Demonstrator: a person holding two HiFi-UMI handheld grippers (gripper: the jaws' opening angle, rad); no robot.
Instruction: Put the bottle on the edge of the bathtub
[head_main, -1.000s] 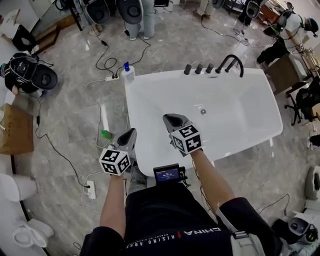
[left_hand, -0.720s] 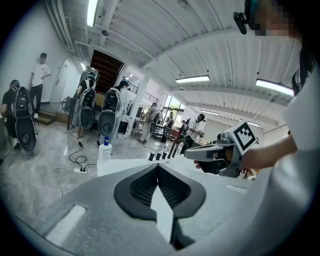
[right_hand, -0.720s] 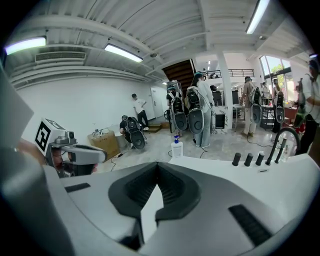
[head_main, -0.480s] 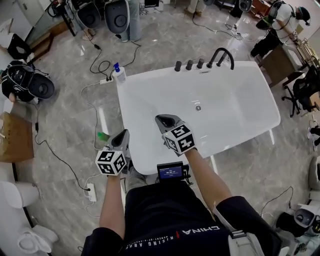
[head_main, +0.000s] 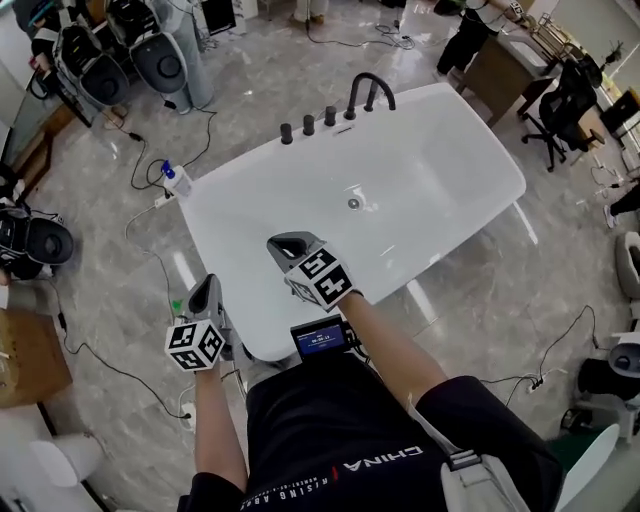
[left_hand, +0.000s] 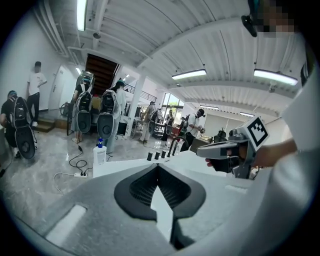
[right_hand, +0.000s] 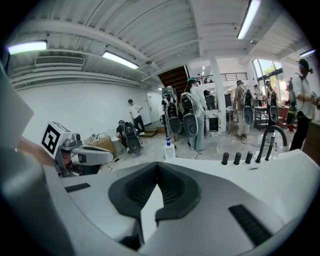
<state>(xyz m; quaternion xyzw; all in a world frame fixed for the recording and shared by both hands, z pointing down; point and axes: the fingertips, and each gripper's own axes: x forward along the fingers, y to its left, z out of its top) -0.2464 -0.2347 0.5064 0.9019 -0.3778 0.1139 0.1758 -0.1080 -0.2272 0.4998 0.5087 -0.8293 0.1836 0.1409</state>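
A white bottle with a blue cap (head_main: 177, 181) stands upright at the far left corner of the white bathtub (head_main: 470, 140). Its base is hidden in the gripper views, where the bottle (left_hand: 99, 153) (right_hand: 169, 149) rises behind the rim, so I cannot tell whether it rests on the rim or on the floor. My left gripper (head_main: 207, 290) hangs outside the tub's near left side, shut and empty. Over the tub's near rim my right gripper (head_main: 281, 242) is also shut on nothing. Both are well short of the bottle.
A black faucet (head_main: 367, 88) and three black knobs (head_main: 308, 122) line the tub's far rim, and a drain (head_main: 354, 203) sits in its floor. Cables and a power strip (head_main: 160, 200) run over the marble floor at left. A small screen (head_main: 322, 338) hangs at my chest. People stand far back.
The view has swung, so the tub now lies tilted in the picture. Both grippers have drifted left and lower in the picture, and both have stayed shut.
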